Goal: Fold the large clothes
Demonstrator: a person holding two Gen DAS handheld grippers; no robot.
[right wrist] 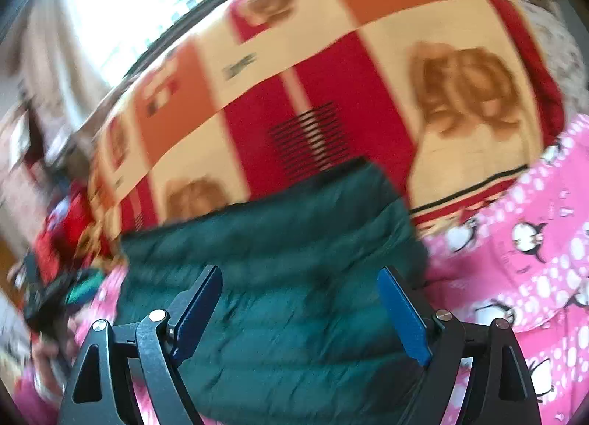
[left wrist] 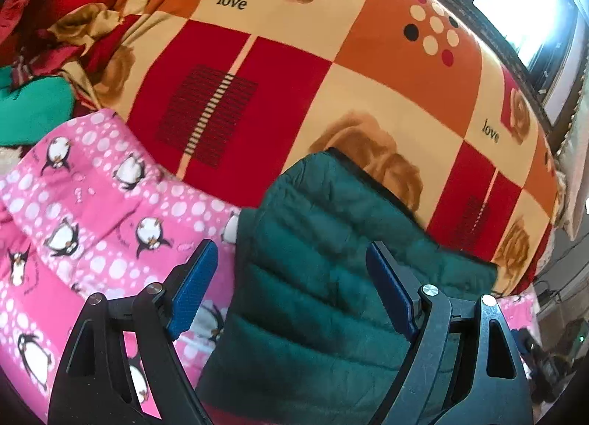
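Nearly folded: green jacket lies in a compact bundle, both grippers free of it

Seemingly most of the folding on this garment is behind the person. From the left wrist view, the green quilted jacket (left wrist: 331, 259) lies as a compact, roughly rectangular bundle, its far edge on the patchwork bedspread (left wrist: 294, 75) and its near part over the pink penguin blanket (left wrist: 92, 204). No sleeve hangs loose on the visible side. The left gripper (left wrist: 291, 285) hovers above the bundle with its blue pads wide apart; nothing sits pinched between them, and the jacket shows only in the gap behind. A heap of red and green clothes (left wrist: 48, 20) sits at the far left of the bed, which suggests more items may wait their turn.

From the right wrist view, which is blurred by motion, the same green quilted jacket (right wrist: 279, 259) reads as a squared-off slab with a straight dark far edge against the patchwork bedspread (right wrist: 331, 75), the pink penguin blanket (right wrist: 533, 259) to its right. The right gripper (right wrist: 300, 311) also stands with its jaws spread and empty over the fabric.

Judging from both views, this jacket's fold looks complete or one tidy-up short; whether the hidden near edge is even cannot be told. What probably remains is setting it aside and taking the next garment.
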